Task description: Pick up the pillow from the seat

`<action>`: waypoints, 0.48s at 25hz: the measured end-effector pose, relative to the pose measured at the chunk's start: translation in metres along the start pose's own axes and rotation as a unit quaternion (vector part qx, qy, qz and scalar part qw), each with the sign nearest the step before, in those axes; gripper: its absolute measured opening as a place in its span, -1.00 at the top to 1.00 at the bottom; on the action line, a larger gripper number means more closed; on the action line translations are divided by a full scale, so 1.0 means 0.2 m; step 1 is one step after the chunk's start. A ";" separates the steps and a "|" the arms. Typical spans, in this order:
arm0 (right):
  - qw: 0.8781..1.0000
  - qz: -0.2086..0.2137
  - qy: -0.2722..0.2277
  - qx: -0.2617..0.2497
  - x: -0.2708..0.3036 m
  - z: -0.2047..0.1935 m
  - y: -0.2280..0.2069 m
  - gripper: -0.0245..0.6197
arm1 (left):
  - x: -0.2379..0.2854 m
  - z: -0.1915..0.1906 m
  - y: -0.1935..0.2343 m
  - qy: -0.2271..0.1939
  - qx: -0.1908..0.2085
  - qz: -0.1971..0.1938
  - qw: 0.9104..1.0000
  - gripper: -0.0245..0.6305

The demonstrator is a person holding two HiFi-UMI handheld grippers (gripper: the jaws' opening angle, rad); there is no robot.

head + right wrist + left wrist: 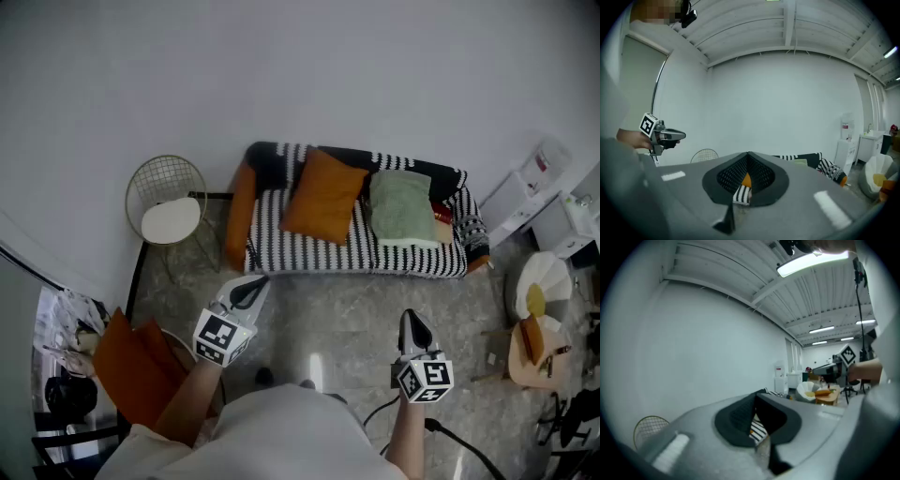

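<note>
Orange square pillow [323,197] leans tilted against the backrest of a black-and-white striped sofa [356,255], on the left half of the seat. A pale green pillow [401,208] lies just beside it to the right. Neither pillow is touched.

A person stands on the grey marbled floor [347,309] facing the sofa, a two-jaw tool in each hand. The left gripper [253,284] points toward the sofa's left front corner, near it but apart. Its jaws are pressed together with nothing between them. In the left gripper view only a sliver of striped fabric shows far beyond the tips.

The right gripper [412,321] is held farther from the sofa, in front of the end of the seat where the pale green pillow lies. Its jaws are likewise pressed together and empty. Through the notch in the right gripper view, a bit of orange and stripes shows in the distance.

An orange bolster [240,214] sits at the sofa's left end. A round wire chair with a white seat pad [169,208] stands by the white wall [281,75] to the left of the sofa, well apart from the left gripper. At right, a low wooden side table [534,354] and a white cabinet [530,202] stand near the sofa's other end.
</note>
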State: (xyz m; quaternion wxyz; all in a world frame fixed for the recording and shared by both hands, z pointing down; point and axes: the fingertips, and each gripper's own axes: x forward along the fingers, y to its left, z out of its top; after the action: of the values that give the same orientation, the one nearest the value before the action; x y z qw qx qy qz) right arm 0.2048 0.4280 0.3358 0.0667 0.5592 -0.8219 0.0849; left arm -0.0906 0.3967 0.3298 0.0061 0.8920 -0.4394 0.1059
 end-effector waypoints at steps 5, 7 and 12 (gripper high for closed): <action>1.000 0.003 -0.001 -0.002 0.02 0.02 0.00 0.91 | 0.01 0.00 0.00 0.004 -0.001 -0.003 1.000 0.93; 1.000 0.004 -0.001 -0.004 0.02 0.02 0.01 0.91 | 0.01 -0.01 0.00 0.003 0.000 -0.003 1.000 0.93; 1.000 0.004 -0.001 -0.007 0.02 0.02 0.03 0.91 | 0.01 -0.01 0.01 0.003 0.000 -0.004 1.000 0.93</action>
State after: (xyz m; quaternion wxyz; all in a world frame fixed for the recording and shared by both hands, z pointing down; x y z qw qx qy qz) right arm 0.1982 0.4246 0.3316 0.0693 0.5554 -0.8250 0.0782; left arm -0.0916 0.3938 0.3314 0.0073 0.8935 -0.4357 0.1083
